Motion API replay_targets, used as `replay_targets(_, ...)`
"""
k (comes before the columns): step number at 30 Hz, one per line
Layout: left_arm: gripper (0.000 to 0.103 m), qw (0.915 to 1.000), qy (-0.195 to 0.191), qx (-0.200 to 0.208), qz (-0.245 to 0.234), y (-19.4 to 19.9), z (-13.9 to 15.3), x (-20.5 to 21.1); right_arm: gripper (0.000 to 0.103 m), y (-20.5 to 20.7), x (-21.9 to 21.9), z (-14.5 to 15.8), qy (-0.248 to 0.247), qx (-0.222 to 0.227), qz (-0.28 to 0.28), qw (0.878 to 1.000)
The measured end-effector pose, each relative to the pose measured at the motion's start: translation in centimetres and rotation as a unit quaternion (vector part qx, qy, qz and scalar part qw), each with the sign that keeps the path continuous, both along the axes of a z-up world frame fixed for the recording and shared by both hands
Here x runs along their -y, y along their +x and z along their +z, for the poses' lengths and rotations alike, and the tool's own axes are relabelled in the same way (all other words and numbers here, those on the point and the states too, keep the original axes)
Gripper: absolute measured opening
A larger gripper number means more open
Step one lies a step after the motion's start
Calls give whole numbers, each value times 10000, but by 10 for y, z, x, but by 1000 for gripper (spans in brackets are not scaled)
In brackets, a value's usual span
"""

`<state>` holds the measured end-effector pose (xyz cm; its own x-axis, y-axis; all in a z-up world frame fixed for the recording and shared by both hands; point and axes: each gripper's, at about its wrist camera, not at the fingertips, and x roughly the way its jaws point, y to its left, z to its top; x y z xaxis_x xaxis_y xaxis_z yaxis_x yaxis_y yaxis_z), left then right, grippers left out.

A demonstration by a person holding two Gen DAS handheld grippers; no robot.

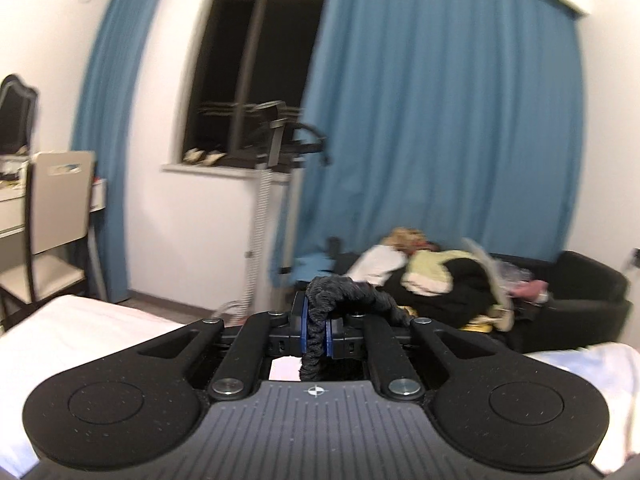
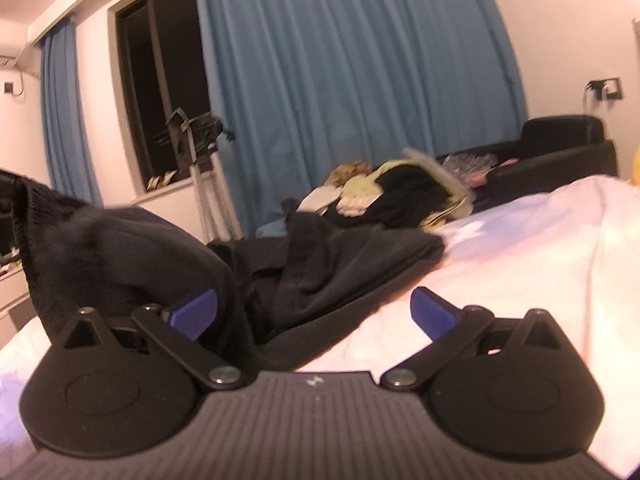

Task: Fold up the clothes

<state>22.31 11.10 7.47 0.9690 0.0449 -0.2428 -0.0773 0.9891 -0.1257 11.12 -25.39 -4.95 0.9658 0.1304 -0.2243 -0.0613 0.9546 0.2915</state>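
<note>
My left gripper (image 1: pixel 316 334) is shut on a dark knitted edge of the black garment (image 1: pixel 344 292), which bunches up over the blue pads and is held above the white bed (image 1: pixel 92 328). In the right wrist view the black garment (image 2: pixel 320 264) lies crumpled on the bed (image 2: pixel 520 248), with its left part lifted up toward the upper left. My right gripper (image 2: pixel 316 312) is open, low over the bed; its left blue pad (image 2: pixel 196 312) touches the cloth, its right pad (image 2: pixel 434 312) is over bare sheet.
A black sofa (image 1: pixel 580 300) beyond the bed holds a pile of clothes (image 1: pixel 432 272); it also shows in the right wrist view (image 2: pixel 560 148). Blue curtains (image 1: pixel 440 120), a dark window, a garment steamer stand (image 1: pixel 264 200) and a chair (image 1: pixel 52 216) at a desk stand behind.
</note>
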Motion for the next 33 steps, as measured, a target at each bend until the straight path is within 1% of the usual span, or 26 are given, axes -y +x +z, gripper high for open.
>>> replay_targets(3, 10, 9985, -91, -507, 167, 44, -19, -41, 103, 13, -10, -10, 82, -240, 225, 9994)
replay_targets(5, 10, 9959, 202, -824, 318, 76, -44, -61, 103, 20, -16, -15, 142, -382, 479, 9980)
replay_targets(6, 10, 9941, 150, -1009, 365, 90, -56, -70, 103, 23, -18, -17, 158, -447, 618, 9970)
replay_targets(7, 10, 9912, 12, -1269, 378, 104, -71, -81, 103, 26, -21, -20, 116, -510, 708, 9961)
replay_targets(10, 11, 9854, -228, -1661, 283, 118, -103, -96, 103, 28, -33, -24, -197, -536, 760, 9955)
replay_targets(11, 12, 9841, -332, -1728, 256, 118, -109, -98, 103, 29, -35, -24, -266, -515, 765, 9954)
replay_targets(12, 18, 9826, -438, -1788, 230, 117, -114, -99, 103, 31, -37, -25, -308, -504, 780, 9952)
replay_targets(13, 32, 9805, -561, -1868, 242, 114, -116, -103, 103, 33, -38, -27, -282, -521, 822, 9949)
replay_targets(14, 40, 9782, -681, -1941, 269, 109, -118, -105, 103, 34, -38, -28, -252, -541, 857, 9945)
replay_targets(15, 61, 9773, -761, -1956, 287, 104, -117, -110, 103, 35, -39, -29, -219, -558, 875, 9944)
replay_targets(16, 73, 9779, -804, -1905, 306, 95, -114, -114, 103, 35, -39, -29, -208, -557, 886, 9943)
replay_targets(18, 79, 9794, -881, -1787, 347, 78, -108, -123, 103, 31, -38, -28, -210, -535, 898, 9943)
replay_targets(19, 83, 9791, -986, -1747, 328, 66, -105, -127, 103, 30, -37, -26, -189, -513, 898, 9945)
replay_targets(22, 84, 9771, -1319, -1663, 163, 27, -96, -131, 103, 22, -31, -19, -68, -413, 860, 9954)
replay_targets(24, 85, 9736, -1588, -1639, -38, -3, -93, -118, 103, 16, -28, -13, -40, -336, 791, 9963)
replay_targets(27, 87, 9636, -1956, -1786, -362, -44, -98, -82, 103, 7, -21, -3, -24, -253, 625, 9977)
replay_targets(30, 87, 9503, -2182, -2089, -750, -64, -116, -38, 103, -2, -8, 5, 157, -222, 463, 9986)
replay_targets(31, 87, 9446, -2237, -2265, -801, -69, -123, -23, 103, -7, -4, 7, 202, -205, 419, 9987)
replay_targets(33, 87, 9403, -2229, -2422, -867, -74, -142, -1, 103, -16, 2, 10, 273, -207, 351, 9988)
